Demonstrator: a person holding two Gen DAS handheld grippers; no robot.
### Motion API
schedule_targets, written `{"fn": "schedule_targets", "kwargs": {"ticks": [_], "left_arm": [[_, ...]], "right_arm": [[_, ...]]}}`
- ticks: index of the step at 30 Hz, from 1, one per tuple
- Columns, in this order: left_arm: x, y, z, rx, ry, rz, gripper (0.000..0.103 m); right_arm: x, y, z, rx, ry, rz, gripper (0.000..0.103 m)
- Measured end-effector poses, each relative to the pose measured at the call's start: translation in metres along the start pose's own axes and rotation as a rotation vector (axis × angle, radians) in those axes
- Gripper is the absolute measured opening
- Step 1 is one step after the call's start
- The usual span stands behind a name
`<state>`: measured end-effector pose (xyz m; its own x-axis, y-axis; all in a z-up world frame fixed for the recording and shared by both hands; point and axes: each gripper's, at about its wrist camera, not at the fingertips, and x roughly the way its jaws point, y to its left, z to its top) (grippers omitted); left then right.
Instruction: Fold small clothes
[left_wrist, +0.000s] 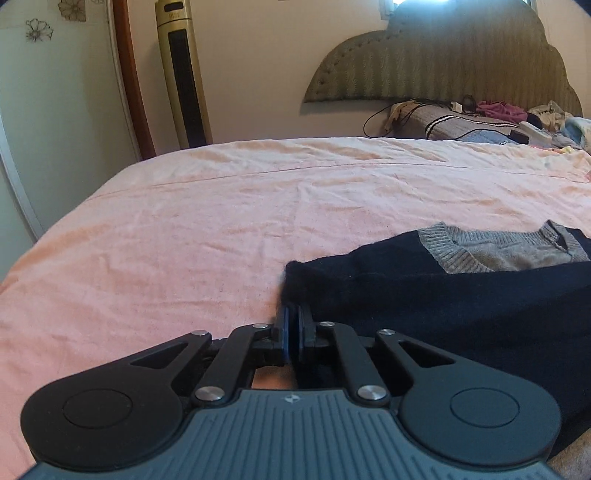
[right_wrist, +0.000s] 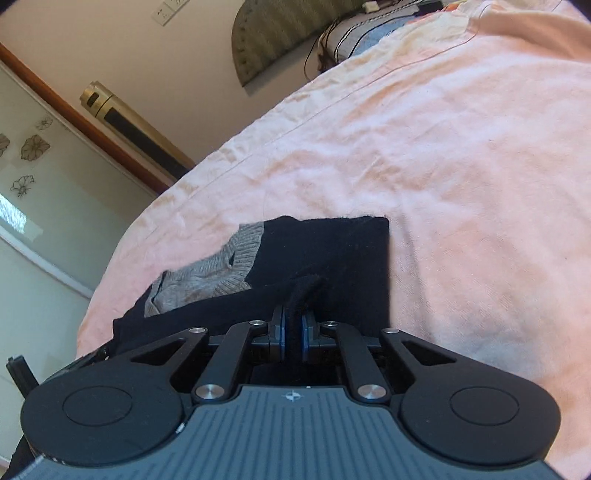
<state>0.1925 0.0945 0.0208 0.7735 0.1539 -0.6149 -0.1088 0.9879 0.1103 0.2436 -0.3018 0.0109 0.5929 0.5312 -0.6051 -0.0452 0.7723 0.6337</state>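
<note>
Folding goes best if both pinches stay tight and lift together. The left hand-held gripper (left_wrist: 293, 325) is pressed together on 1 corner of the small dark navy knit sweater with a grey ribbed collar (left_wrist: 424, 295). The right hand-held gripper (right_wrist: 293, 325) pinches a bunched bit of it. The sweater lies near the front edge of the bed with a wrinkly pink sheet (left_wrist: 221, 206). A tall gold tower fan (left_wrist: 183, 74) stands by the wall.

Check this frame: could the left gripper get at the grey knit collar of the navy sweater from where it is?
Probably yes. The left gripper sits shut at the navy sweater's near corner, and the grey knit collar lies uncovered farther along, with only flat cloth between.
</note>
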Motion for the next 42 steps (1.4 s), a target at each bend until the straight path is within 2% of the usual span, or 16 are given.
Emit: {"fn": "schedule_targets", "kwargs": {"ticks": [4,7,10,12,14,16,19,23,24,25,27,29,33,37,41,42], "left_arm": [[-0.048,0.01,-0.01,-0.016,-0.071,-0.012,0.009],[-0.086,0.002,-0.036,0.077,-0.098,-0.059,0.015],[-0.095,-0.014,-0.071,0.229,-0.067,-0.042,0.043],[-0.096,-0.019,-0.085,0.288,-0.093,-0.001,0.043],[-0.093,-0.018,-0.077,0.257,-0.066,-0.002,0.041],[-0.081,-0.013,-0.069,0.23,-0.041,0.027,0.018],[-0.074,-0.006,-0.07,0.232,-0.048,0.02,0.013],[-0.083,-0.01,-0.076,0.244,-0.056,0.031,0.014],[-0.089,-0.01,-0.076,0.226,-0.05,0.017,0.014],[-0.098,-0.008,-0.078,0.207,-0.042,0.003,0.018],[-0.116,-0.004,-0.086,0.176,-0.03,-0.023,0.044],[-0.134,0.004,-0.099,0.128,-0.02,-0.029,0.093],[-0.146,0.025,-0.122,-0.03,0.047,-0.108,0.091],[-0.144,0.033,-0.117,-0.04,0.023,-0.062,0.022],[-0.15,0.035,-0.118,-0.011,0.032,-0.066,0.022],[-0.157,0.036,-0.118,-0.034,0.041,-0.077,0.022]], "right_arm": [[-0.038,0.015,-0.012,-0.076,-0.068,-0.01,0.069],[-0.07,0.02,-0.034,-0.217,-0.111,-0.112,0.071],[-0.087,0.016,-0.059,-0.3,-0.092,-0.213,0.071],[-0.088,0.013,-0.073,-0.332,-0.053,-0.247,0.071],[-0.081,0.016,-0.086,-0.384,-0.024,-0.265,0.067],[-0.075,0.023,-0.096,-0.484,-0.037,-0.319,0.045],[-0.085,0.002,-0.079,-0.37,-0.052,-0.301,0.009],[-0.097,-0.011,-0.082,-0.287,-0.056,-0.248,0.008],[-0.101,-0.007,-0.085,-0.284,-0.052,-0.241,0.02],[-0.106,-0.004,-0.088,-0.27,-0.052,-0.226,0.027],[-0.121,0.001,-0.099,-0.249,-0.062,-0.179,0.073],[-0.129,0.001,-0.111,-0.251,-0.056,-0.178,0.08],[-0.129,0.009,-0.137,-0.346,-0.046,-0.223,0.064],[-0.13,-0.001,-0.128,-0.357,-0.029,-0.267,0.002],[-0.145,-0.024,-0.124,-0.203,-0.021,-0.201,0.005],[-0.15,-0.023,-0.128,-0.173,-0.008,-0.171,0.02]]}}
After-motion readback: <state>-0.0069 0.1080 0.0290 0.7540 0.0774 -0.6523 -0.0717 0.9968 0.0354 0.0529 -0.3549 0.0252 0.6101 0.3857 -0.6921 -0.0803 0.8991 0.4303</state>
